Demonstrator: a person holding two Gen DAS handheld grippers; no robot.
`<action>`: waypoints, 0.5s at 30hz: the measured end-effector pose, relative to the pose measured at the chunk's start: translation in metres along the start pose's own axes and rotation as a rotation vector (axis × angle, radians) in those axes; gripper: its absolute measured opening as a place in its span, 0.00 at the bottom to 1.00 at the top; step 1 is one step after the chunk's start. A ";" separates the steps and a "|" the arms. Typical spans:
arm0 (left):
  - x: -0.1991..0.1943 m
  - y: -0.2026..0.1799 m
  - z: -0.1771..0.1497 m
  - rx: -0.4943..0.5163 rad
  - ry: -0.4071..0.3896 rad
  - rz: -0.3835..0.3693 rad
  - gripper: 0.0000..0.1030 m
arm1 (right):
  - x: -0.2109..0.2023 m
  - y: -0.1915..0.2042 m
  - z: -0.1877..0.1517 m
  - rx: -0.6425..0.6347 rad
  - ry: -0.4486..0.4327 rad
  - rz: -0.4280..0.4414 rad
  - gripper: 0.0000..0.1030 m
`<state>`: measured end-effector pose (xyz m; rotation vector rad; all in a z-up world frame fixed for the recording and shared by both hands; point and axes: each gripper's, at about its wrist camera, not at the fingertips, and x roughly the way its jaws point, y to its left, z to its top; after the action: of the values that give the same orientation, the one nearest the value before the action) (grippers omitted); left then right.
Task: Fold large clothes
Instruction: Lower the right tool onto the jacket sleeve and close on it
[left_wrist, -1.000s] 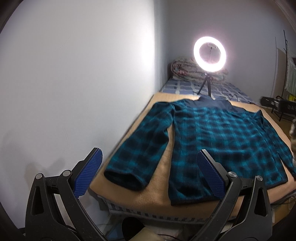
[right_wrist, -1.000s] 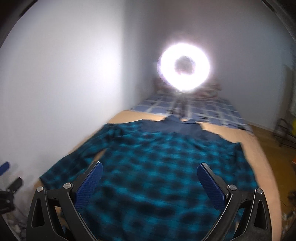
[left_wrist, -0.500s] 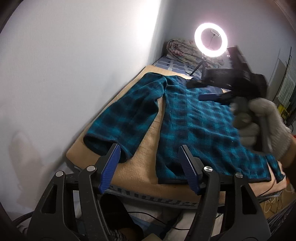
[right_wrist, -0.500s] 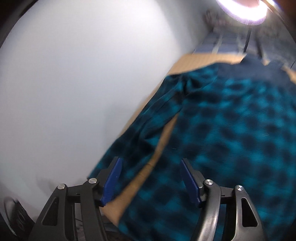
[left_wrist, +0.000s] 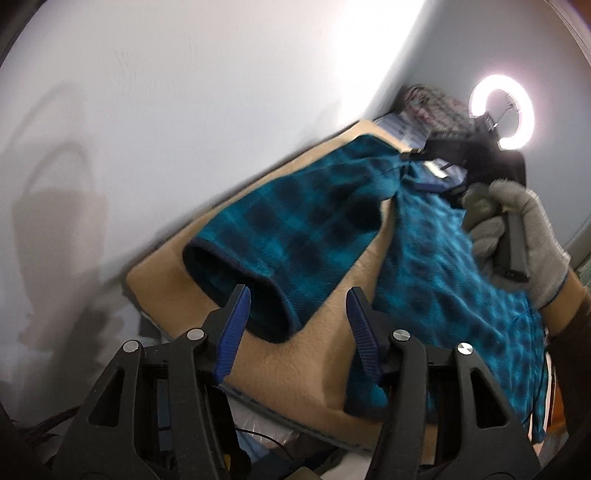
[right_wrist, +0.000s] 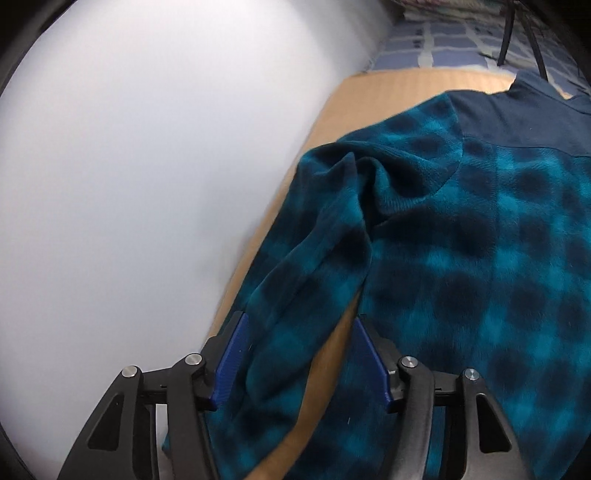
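Note:
A teal and black plaid fleece shirt (left_wrist: 443, 258) with a navy yoke (right_wrist: 517, 122) lies flat on a tan blanket (left_wrist: 325, 332) on a bed. Its left sleeve (left_wrist: 295, 229) runs along the wall side. My left gripper (left_wrist: 298, 306) hovers at the sleeve's cuff (left_wrist: 236, 273); its jaws are closing with the cuff's edge between them, the pads not pressing. My right gripper (right_wrist: 300, 332), held by a gloved hand (left_wrist: 517, 229), straddles the upper sleeve (right_wrist: 314, 258) near the shoulder. Its jaws are closing too, with the fabric between them, not pinched.
A white wall (left_wrist: 184, 110) runs close along the bed's left side. A lit ring light (left_wrist: 517, 110) on a tripod (right_wrist: 506, 33) stands on a checked sheet (right_wrist: 443, 40) beyond the blanket, beside a folded quilt (left_wrist: 432, 107). Cables and clutter lie below the bed's near edge.
Both grippers have come down toward the left sleeve with narrower jaws. The right one swept left across the shirt to the shoulder end; the left one dropped to the cuff.

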<state>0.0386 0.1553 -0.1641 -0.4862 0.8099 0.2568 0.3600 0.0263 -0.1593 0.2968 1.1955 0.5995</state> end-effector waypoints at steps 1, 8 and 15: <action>0.007 0.002 0.001 -0.014 0.013 0.004 0.54 | 0.005 -0.001 0.006 0.005 0.007 -0.004 0.57; 0.027 0.014 0.010 -0.076 0.019 0.013 0.54 | 0.031 0.001 0.032 -0.014 0.051 -0.072 0.49; 0.040 0.019 0.012 -0.095 0.023 0.006 0.06 | 0.045 -0.003 0.038 -0.027 0.082 -0.103 0.17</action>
<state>0.0649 0.1789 -0.1926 -0.5764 0.8246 0.2964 0.4069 0.0534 -0.1825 0.1875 1.2727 0.5416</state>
